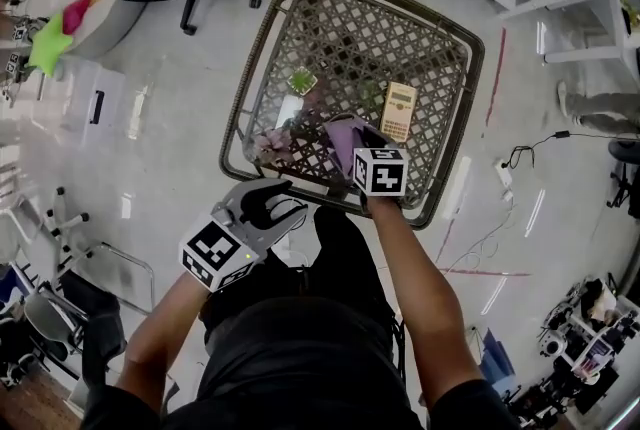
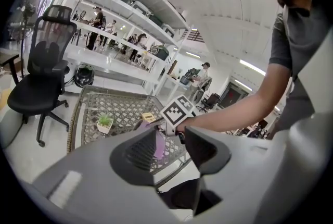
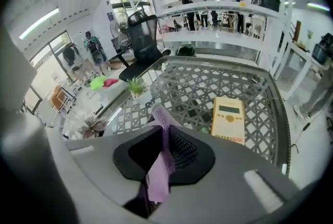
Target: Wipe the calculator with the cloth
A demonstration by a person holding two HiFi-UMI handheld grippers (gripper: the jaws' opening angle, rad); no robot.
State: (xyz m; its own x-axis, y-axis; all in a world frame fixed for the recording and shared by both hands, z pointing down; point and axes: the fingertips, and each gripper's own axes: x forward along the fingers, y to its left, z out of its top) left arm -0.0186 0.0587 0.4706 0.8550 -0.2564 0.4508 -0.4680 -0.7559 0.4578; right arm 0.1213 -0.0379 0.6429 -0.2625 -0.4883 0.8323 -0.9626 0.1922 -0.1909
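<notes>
Right gripper [image 3: 165, 147] is clamped on the thin purple cloth [image 3: 161, 119] over the square wicker lattice table's [image 1: 260, 48] near edge. Flat yellow calculator [image 3: 229, 120] lies near its right edge. Left gripper [image 1: 293, 198] is gaping, empty.

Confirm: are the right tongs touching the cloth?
Touching. The right gripper view shows the right tongs shut on the purple cloth, which runs pinched between the two jaws.

The yellow calculator [image 1: 400, 110] lies flat, face up, on the table [image 1: 400, 28]. The purple cloth [image 3: 157, 178] hangs pinched in the right gripper [image 3: 164, 133].
</notes>
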